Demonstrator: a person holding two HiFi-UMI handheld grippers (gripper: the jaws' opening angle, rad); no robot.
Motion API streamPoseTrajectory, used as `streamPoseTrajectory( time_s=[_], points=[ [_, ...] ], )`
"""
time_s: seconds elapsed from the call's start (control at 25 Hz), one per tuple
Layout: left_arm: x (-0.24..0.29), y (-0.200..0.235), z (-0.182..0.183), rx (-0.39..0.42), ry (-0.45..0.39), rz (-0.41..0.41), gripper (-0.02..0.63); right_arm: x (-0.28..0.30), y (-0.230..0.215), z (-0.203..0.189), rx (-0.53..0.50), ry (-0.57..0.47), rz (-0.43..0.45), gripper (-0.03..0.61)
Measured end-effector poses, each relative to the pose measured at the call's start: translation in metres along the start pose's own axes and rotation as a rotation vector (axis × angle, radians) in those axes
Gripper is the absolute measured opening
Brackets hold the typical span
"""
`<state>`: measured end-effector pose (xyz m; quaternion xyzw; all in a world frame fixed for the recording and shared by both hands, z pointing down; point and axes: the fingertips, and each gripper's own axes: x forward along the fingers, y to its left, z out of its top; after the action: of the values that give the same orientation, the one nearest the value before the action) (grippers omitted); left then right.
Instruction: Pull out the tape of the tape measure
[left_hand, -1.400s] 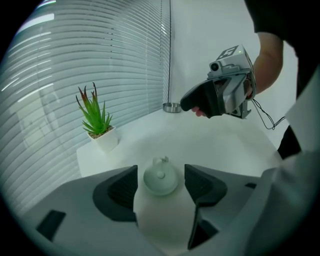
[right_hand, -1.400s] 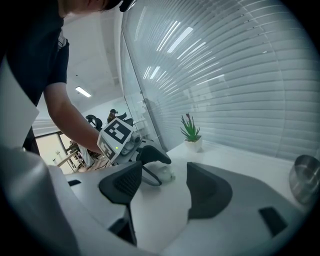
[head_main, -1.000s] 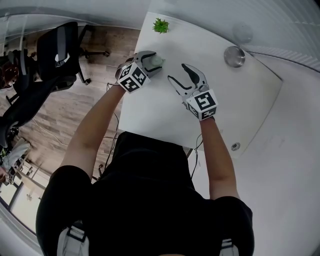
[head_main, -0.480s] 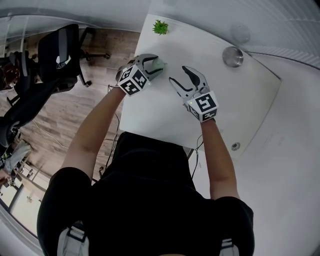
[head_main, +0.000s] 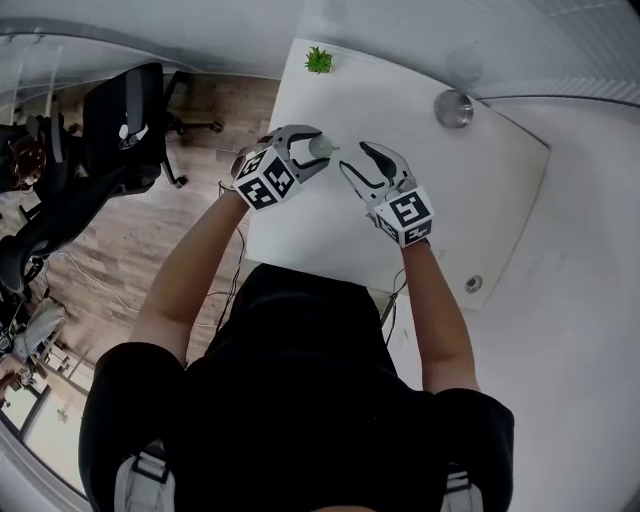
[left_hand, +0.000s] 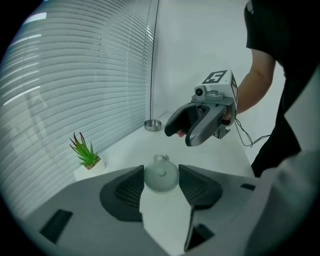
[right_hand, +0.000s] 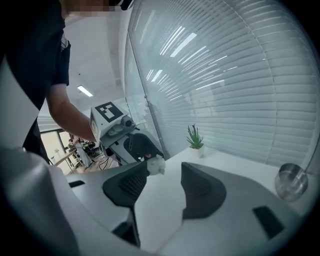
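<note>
A small round pale tape measure (left_hand: 161, 172) is pinched between the pads of my left gripper (left_hand: 161, 181), whose jaws have just been closing on it; a little tab sticks out of its top. In the head view it (head_main: 320, 147) hangs above the white table (head_main: 470, 190) in the left gripper (head_main: 316, 150). My right gripper (head_main: 358, 164) faces it from the right, a short gap away. Its jaws have just been closing but stand apart with nothing between them (right_hand: 165, 177). In the right gripper view the tape measure (right_hand: 155, 165) shows just past the left jaw tip.
A small potted plant (head_main: 319, 60) stands at the table's far corner and a metal bowl (head_main: 453, 108) at the far right. Window blinds (right_hand: 240, 75) run along the far side. An office chair (head_main: 125, 110) stands on the wooden floor to the left.
The left gripper has risen off the table with the tape measure and come closer to the right gripper. The right gripper's jaws have narrowed.
</note>
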<state>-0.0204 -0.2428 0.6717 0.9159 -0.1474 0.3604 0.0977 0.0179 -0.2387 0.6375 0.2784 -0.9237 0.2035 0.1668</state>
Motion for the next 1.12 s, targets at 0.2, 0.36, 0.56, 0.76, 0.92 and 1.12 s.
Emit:
streamPoseTrajectory(
  time_s=[0.2, 0.36, 0.56, 0.76, 0.92, 1.12],
  points=[
    [-0.035, -0.020, 0.020, -0.014, -0.030, -0.007, 0.227, -0.019, 0.027, 0.017, -0.013, -0.034, 0.004, 0.165],
    [-0.062, -0.042, 0.038, 0.016, -0.066, -0.013, 0.227, -0.034, 0.054, 0.030, -0.036, -0.059, 0.011, 0.153],
    [-0.092, -0.071, 0.055, 0.059, -0.097, -0.019, 0.227, -0.049, 0.085, 0.045, -0.061, -0.096, 0.005, 0.141],
    [-0.112, -0.095, 0.056, 0.085, -0.095, -0.017, 0.227, -0.063, 0.112, 0.050, -0.086, -0.114, 0.005, 0.121],
    [-0.124, -0.116, 0.054, 0.103, -0.097, -0.024, 0.227, -0.075, 0.135, 0.048, -0.091, -0.118, 0.014, 0.106],
    [-0.135, -0.137, 0.059, 0.131, -0.103, -0.043, 0.227, -0.088, 0.158, 0.046, -0.101, -0.120, 0.029, 0.098]
  ],
)
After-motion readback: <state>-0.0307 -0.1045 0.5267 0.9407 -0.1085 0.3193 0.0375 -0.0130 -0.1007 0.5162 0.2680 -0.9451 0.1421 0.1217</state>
